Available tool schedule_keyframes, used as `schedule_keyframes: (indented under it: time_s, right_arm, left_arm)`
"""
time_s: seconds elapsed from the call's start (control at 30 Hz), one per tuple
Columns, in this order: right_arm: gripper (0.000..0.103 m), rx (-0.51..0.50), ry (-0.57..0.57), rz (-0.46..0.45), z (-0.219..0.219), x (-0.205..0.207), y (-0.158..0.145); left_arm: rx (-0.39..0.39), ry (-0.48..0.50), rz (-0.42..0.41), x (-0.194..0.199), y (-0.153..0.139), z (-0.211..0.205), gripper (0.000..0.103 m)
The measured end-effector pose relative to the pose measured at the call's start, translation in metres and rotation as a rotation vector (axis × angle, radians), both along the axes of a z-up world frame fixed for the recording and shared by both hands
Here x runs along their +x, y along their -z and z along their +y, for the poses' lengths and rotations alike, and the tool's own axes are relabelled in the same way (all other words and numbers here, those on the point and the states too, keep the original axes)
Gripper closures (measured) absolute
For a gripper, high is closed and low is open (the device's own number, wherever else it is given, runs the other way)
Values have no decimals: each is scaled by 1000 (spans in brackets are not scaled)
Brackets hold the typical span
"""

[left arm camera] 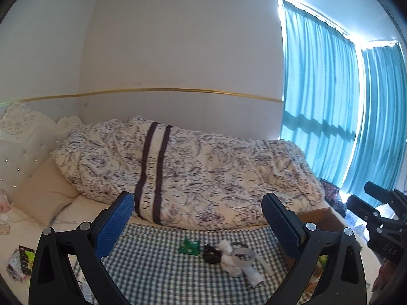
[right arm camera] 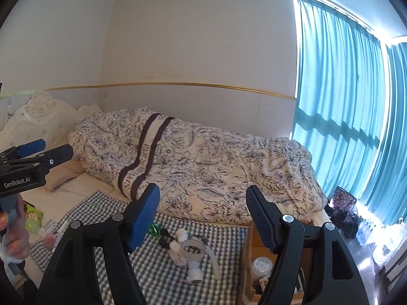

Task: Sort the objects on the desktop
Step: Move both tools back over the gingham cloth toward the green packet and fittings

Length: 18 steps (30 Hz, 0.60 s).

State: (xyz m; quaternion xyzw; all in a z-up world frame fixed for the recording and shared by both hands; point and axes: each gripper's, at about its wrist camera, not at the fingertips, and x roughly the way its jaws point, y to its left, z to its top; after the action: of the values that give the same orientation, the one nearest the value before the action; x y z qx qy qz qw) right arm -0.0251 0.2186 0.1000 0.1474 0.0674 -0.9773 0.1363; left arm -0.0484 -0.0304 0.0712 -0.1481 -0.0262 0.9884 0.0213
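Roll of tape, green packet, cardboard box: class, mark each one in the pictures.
Roll of tape (right arm camera: 193,250): right wrist view, on its front band.
Green packet (left arm camera: 188,247): left wrist view, on its middle.
Cardboard box (right arm camera: 262,250): right wrist view, on its inner back wall.

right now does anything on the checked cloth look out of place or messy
Nothing is spilled or visibly broken. The small things lie in one loose heap on the blue-and-white checked cloth: a white tape ring, a white plastic pipe fitting, a dark bundle and a green packet, all unsorted.
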Motion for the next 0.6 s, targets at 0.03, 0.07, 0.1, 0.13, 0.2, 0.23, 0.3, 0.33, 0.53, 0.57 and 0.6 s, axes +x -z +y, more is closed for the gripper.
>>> schedule_keyframes:
  time_s: [0.03, 0.07, 0.1, 0.13, 0.2, 0.23, 0.3, 0.33, 0.53, 0.57, 0.6]
  right_arm:
    - [32, -3, -7, -5, -3, -2, 1]
    - [32, -6, -13, -9, -7, -3, 3]
    - [32, -9, -15, -9, -10, -1, 4]
    - [32, -12, -17, -10, -12, -1, 5]
    - [29, -18, -22, -14, -16, -3, 8]
    - [26, -20, -24, -14, -17, -4, 10]
    - [21, -18, -22, -14, -19, -6, 12]
    - [17, -16, -23, -16, -19, -8, 13]
    - [16, -3, -29, -73, -23, -25, 28]
    - [16, -1, -30, -88, -23, -29, 32]
    - [16, 2, -32, -108, -24, -34, 37]
  left_arm:
    - [-5, -13, -3, 0, 1, -6, 0]
    - [-6, -20, -7, 0, 3, -10, 0]
    - [-5, -27, -12, -1, 4, -15, 0]
    - [-5, -36, -17, -2, 5, -19, 0]
    - [-6, -42, -28, -4, 8, -24, 0]
    - [-1, -41, -39, -6, 9, -26, 0]
    - [17, -34, -55, -8, 12, -28, 0]
    - [22, -28, -57, -10, 14, -29, 0]
    - [3, -30, -98, -28, 30, -26, 0]
    - [1, -29, -105, -31, 33, -26, 0]
    - [-1, -29, -113, -34, 37, -25, 0]
